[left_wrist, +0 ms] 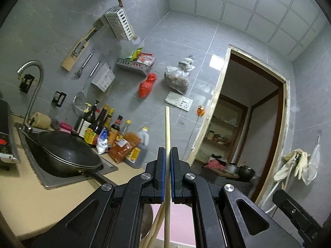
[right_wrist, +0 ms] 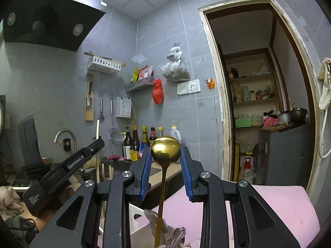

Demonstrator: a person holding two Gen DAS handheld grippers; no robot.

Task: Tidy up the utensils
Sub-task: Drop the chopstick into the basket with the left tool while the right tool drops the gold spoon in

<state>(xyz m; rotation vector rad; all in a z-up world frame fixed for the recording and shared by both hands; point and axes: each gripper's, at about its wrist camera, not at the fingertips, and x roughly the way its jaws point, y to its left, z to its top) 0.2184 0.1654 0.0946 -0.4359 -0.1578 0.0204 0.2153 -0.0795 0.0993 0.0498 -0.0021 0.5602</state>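
The pale wooden chopstick [left_wrist: 167, 128] runs out past the near edge, its lower end unseen. The gold metal spoon [right_wrist: 165, 148] likewise loses its handle tip at the near edge. Labels on the far dark sauce bottles [left_wrist: 99, 124] are too small to read.

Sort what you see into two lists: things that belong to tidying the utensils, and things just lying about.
Belongs to the job:
chopstick in the left claw
gold spoon between the right claw pads

Just lying about:
wok
sauce bottles
tap
red bag
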